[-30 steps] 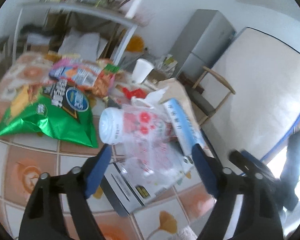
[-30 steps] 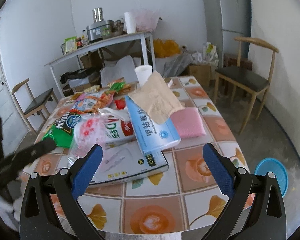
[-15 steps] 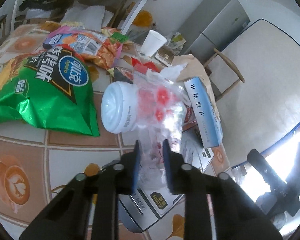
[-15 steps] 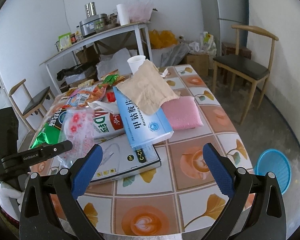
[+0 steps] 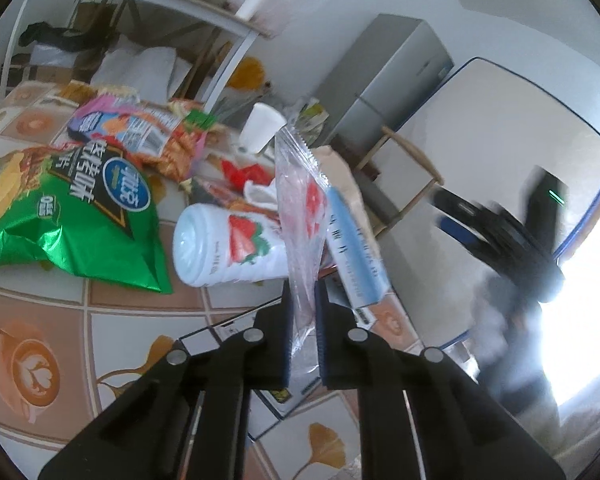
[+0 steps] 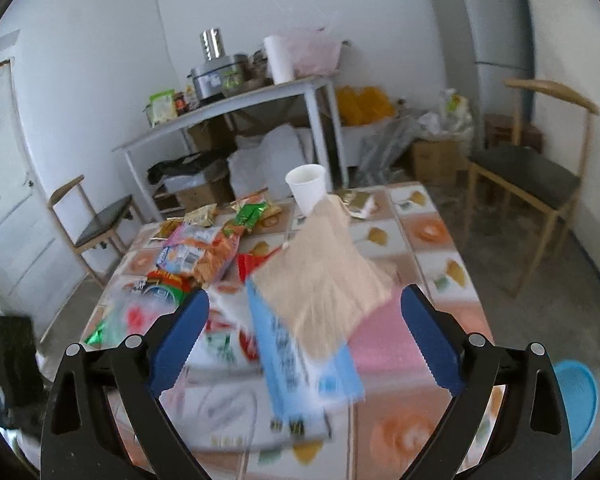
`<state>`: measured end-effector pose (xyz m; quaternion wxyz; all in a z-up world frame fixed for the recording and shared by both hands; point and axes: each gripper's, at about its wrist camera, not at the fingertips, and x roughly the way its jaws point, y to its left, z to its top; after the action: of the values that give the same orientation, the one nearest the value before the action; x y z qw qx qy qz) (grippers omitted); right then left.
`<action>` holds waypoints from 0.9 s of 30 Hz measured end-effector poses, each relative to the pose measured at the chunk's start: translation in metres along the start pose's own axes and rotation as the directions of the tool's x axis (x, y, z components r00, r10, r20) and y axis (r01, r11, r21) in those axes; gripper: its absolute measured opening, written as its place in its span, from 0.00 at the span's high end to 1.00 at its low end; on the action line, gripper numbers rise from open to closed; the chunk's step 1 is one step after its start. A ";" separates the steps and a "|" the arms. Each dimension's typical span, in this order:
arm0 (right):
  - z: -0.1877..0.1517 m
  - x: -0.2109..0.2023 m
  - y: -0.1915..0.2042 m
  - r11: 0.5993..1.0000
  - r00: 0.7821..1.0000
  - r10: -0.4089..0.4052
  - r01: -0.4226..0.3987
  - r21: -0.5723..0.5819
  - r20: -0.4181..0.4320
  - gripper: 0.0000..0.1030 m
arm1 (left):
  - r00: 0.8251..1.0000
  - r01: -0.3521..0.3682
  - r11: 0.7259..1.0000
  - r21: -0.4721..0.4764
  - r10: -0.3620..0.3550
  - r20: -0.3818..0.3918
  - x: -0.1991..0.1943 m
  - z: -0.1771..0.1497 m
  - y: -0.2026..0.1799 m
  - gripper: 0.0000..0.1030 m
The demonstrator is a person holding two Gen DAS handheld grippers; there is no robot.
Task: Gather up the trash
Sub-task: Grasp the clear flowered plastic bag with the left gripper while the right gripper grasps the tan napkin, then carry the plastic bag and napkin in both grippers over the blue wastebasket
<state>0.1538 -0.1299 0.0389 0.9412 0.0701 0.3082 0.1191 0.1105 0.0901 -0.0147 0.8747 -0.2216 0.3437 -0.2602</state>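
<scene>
Tiled table (image 5: pixel 112 320), seemingly cluttered; left claw (image 5: pixel 302 312) clenched on clear wrapper (image 5: pixel 300 216), right claw (image 6: pixel 304 336) spread wide.

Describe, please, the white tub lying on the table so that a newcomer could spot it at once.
On the tiled table, look just right of the green snack bag. The white tub lies there on its side, the only thing there printed with strawberries.

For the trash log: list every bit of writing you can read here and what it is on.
Nothing reads cleanly.
Green chip bag: large white characters and a blue oval logo, upside down, not legible.
Blue box: dark characters, blurred.
White tub: small print, too small.
Orange snack bag: label too small.
</scene>
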 end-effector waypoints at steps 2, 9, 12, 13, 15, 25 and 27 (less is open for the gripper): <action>0.019 0.029 -0.004 1.000 0.999 0.015 -0.016 -0.005 -0.050 0.19 | 1.000 0.012 1.000 0.012 -0.012 0.017 -0.006 -0.001 -0.004 0.91; 0.044 0.101 -0.008 0.999 0.978 -0.002 -0.009 -0.049 -0.208 0.41 | 0.998 0.023 1.000 0.014 -0.024 0.050 -0.020 -0.008 -0.010 0.91; 0.040 0.113 -0.005 0.997 0.964 -0.028 0.008 -0.079 -0.263 0.65 | 0.998 0.020 1.000 0.002 -0.020 0.052 -0.022 -0.010 -0.008 0.91; 0.041 0.112 -0.005 0.997 0.963 -0.032 0.010 -0.080 -0.267 0.75 | 0.998 0.020 1.000 -0.003 -0.020 0.055 -0.023 -0.010 -0.006 0.91; 0.039 0.108 -0.003 0.995 0.962 -0.041 0.016 -0.097 -0.269 0.90 | 0.998 0.020 1.000 -0.014 -0.019 0.059 -0.024 -0.009 -0.003 0.91; 0.060 0.079 0.001 0.987 0.984 -0.106 0.085 -0.139 -0.145 1.00 | 0.996 0.032 0.999 -0.031 -0.030 0.090 -0.035 -0.010 0.001 0.91; 0.068 0.071 -0.002 0.988 0.988 -0.111 0.098 -0.120 -0.111 1.00 | 0.995 0.032 0.999 -0.031 -0.029 0.097 -0.037 -0.010 0.002 0.91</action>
<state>0.2503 -0.1164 0.0524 0.9290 -0.0071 0.3587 0.0908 0.0808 0.1119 -0.0041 0.8825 -0.2532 0.3020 -0.2568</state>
